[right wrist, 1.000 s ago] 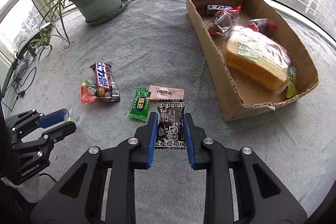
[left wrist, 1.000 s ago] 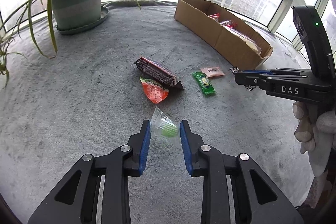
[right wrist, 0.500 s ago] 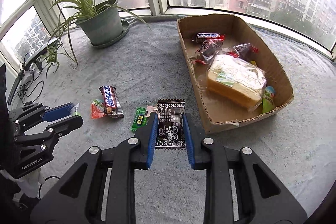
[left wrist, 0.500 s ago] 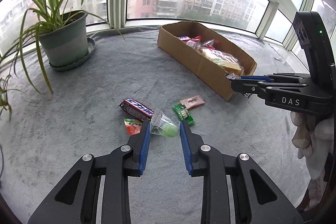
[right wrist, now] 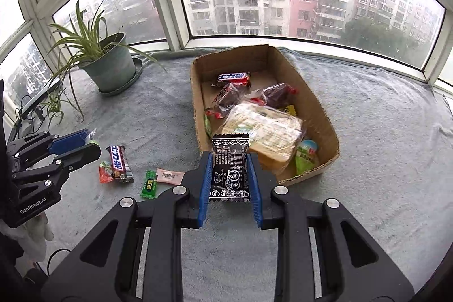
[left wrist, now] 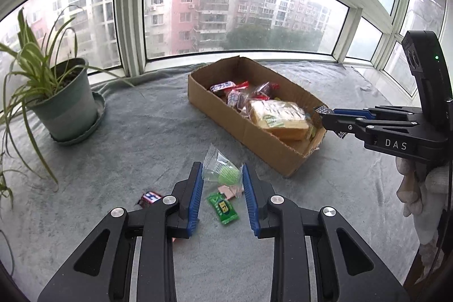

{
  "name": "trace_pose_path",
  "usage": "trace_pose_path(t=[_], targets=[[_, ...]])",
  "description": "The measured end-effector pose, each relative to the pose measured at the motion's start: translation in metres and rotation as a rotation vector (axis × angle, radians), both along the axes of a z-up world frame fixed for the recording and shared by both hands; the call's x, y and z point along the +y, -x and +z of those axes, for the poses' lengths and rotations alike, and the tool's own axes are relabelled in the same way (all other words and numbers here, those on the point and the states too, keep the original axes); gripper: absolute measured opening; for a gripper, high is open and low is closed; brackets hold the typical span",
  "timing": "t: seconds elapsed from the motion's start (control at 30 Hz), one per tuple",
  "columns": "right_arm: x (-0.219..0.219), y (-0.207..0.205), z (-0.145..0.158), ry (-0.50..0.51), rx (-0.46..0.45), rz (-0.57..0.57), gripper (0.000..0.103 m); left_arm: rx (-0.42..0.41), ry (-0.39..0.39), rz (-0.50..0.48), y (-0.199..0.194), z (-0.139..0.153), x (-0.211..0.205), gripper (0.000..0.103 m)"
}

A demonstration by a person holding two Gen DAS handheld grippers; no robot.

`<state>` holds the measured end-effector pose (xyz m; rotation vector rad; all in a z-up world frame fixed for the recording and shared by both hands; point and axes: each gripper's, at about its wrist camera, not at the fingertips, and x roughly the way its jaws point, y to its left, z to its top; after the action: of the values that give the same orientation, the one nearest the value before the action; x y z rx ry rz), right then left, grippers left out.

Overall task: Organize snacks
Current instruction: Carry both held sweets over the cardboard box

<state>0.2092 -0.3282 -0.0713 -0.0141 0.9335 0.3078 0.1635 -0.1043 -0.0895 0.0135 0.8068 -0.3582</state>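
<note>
Both grippers are loaded and up off the grey cloth [right wrist: 368, 132]. The left gripper [left wrist: 222, 183] has its jaws clamped on a clear packet [left wrist: 220, 170] with something green inside, held in the air short of the box [left wrist: 246, 129]. The right gripper [right wrist: 230, 174] has its jaws clamped on a black sachet [right wrist: 230, 166], upright between the blue pads, hanging right at the box's near end.

The box itself sits open on the cloth, and it's filling up: a wrapped loaf [right wrist: 263, 132] in the near half, a blue-and-white bar [right wrist: 234, 77] toward the far wall, two dark red-ended wrappers between them, and a green pouch [right wrist: 305, 157] in the near corner.

Left of the box, loose on the cloth: a pink sachet [right wrist: 170, 176] closest, then a green stick pack [right wrist: 150, 184], then a second bar [right wrist: 119, 162] lying over an orange wrapper [right wrist: 104, 171]. Its print is too small to read. Well beyond them, far left of the box, a potted plant [right wrist: 109, 70] stands by the window. A gloved hand [left wrist: 421, 188] shows under the right gripper.
</note>
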Motion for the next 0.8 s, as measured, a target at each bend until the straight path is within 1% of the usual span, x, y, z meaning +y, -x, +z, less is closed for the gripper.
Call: trace_pose_path(t=[0.13,0.37,0.6,0.8], targets=[[-0.011,-0.012,0.005,0.004,-0.020,-0.021,0.026,-0.021,0.002,-0.010,-0.017,0.009,-0.011,0.026],[-0.024,-0.032,0.005,0.008,-0.026,-0.047,0.026,-0.020,0.020,-0.021,-0.046,0.014,-0.028,0.026],[-0.037,-0.054,-0.006,0.018,-0.010,-0.080,0.026,-0.003,0.028,-0.021,-0.079,0.013,-0.043,0.026],[-0.045,-0.075,-0.019,0.017,0.015,-0.093,0.026,0.006,-0.008,-0.038,-0.107,0.009,-0.063,0.026]])
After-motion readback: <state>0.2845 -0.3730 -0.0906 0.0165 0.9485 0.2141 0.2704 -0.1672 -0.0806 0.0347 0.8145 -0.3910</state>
